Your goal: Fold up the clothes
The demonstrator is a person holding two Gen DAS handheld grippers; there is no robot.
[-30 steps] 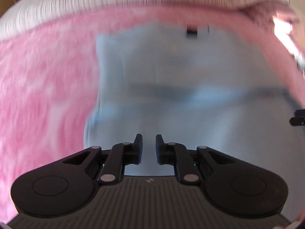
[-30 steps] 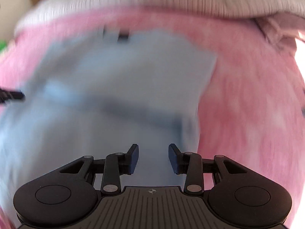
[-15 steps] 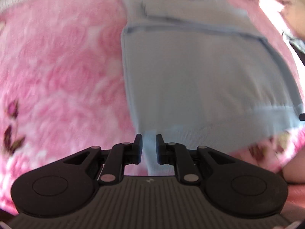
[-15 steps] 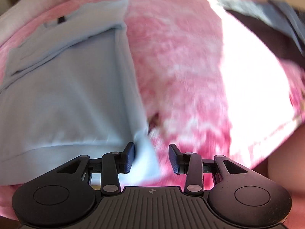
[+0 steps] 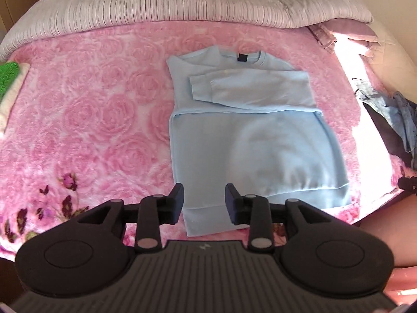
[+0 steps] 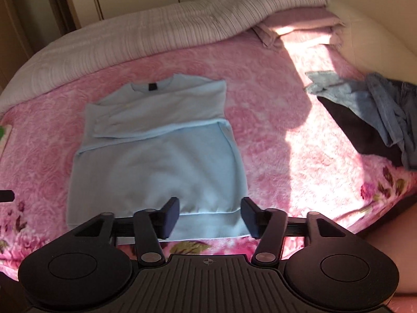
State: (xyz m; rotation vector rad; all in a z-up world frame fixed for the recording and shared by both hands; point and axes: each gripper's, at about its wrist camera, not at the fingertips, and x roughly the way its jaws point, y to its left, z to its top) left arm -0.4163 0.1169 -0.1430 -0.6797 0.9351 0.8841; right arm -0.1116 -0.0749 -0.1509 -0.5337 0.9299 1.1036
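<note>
A light blue sweatshirt (image 5: 250,140) (image 6: 159,156) lies flat on the pink rose blanket (image 5: 91,120) (image 6: 273,135), neck away from me, both sleeves folded across the chest. My left gripper (image 5: 203,197) hangs high above the hem's left corner. Its jaws are opening and nothing is between them. In the right wrist view my right gripper (image 6: 210,210) hovers above the hem's right part, jaws opening wide, also empty. Neither gripper touches the cloth.
A ribbed white quilt (image 5: 156,2) (image 6: 156,34) is bunched at the far end of the bed. Denim and dark clothes (image 6: 372,112) (image 5: 391,114) are piled at the right edge. A green and white item (image 5: 9,80) lies far left. A person's leg (image 5: 385,224) shows lower right.
Both grippers rose well away from the sweatshirt and their jaws spread wider. The whole garment and the bed around it came into view.
</note>
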